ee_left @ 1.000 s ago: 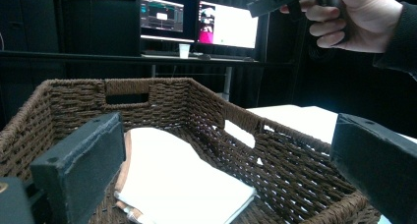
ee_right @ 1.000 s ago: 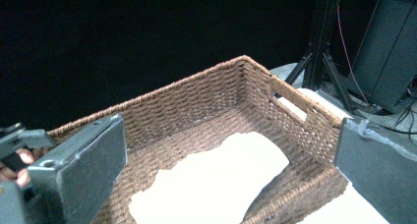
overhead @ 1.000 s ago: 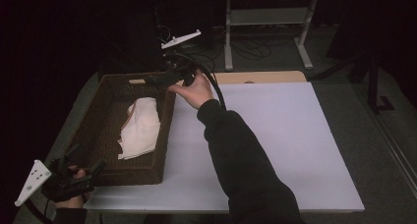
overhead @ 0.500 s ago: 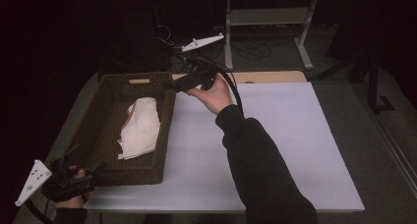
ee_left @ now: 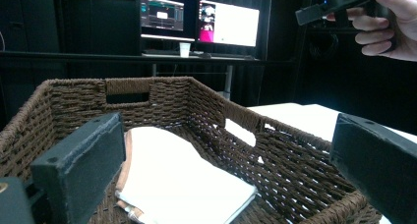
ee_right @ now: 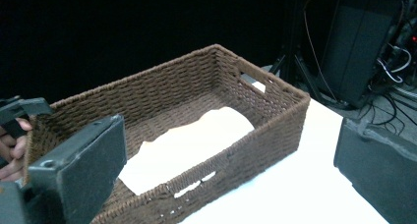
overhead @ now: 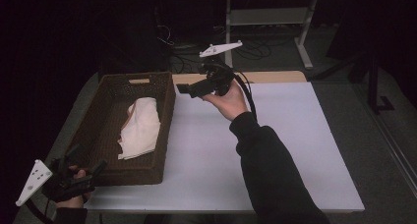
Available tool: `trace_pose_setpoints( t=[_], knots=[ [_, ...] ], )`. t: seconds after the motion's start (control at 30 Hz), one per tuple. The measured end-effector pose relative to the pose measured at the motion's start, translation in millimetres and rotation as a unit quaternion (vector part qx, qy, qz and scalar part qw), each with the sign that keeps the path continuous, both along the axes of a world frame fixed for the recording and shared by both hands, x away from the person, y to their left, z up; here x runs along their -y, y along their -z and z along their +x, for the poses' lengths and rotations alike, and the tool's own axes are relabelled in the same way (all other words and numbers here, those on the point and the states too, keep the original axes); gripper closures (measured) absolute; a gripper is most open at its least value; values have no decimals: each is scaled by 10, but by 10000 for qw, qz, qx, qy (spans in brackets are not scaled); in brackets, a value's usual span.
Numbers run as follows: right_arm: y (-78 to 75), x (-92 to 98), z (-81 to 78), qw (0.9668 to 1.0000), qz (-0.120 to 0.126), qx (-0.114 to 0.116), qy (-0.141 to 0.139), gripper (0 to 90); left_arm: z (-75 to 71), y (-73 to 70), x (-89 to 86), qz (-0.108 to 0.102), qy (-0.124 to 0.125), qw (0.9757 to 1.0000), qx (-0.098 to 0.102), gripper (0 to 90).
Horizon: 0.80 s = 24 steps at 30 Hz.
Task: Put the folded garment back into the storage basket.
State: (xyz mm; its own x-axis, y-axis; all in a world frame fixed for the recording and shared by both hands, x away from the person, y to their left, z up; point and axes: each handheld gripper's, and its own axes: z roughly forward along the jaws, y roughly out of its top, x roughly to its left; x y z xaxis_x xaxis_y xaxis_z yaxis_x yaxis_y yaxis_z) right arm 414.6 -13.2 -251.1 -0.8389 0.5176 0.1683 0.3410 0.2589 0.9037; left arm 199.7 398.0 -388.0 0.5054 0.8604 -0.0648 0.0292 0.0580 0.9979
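Three cameras, one scene.
The high view looks forward and down on the white rectangular table [overhead: 275, 150] from the person's side. The left gripper view sits low at the near end of the brown woven wicker basket [ee_left: 206, 111], facing along it. The right gripper view looks down at it from the far side, showing the same basket and folded white cloth [ee_right: 187, 145].

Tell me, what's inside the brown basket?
Inside the brown basket lies one folded white cloth, resting on the woven bottom. Whatever might be under the cloth is covered, so that part can't be seen. Both grippers are outside the basket.
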Motion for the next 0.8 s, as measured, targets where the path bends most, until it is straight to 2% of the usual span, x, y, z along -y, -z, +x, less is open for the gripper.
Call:
trace_pose_setpoints(
  t=[0.8],
  knots=[
    [247,504,-134,9993,105,-92,337,0,0,-2,9,50,-3,10000,-8,0]
  ],
)
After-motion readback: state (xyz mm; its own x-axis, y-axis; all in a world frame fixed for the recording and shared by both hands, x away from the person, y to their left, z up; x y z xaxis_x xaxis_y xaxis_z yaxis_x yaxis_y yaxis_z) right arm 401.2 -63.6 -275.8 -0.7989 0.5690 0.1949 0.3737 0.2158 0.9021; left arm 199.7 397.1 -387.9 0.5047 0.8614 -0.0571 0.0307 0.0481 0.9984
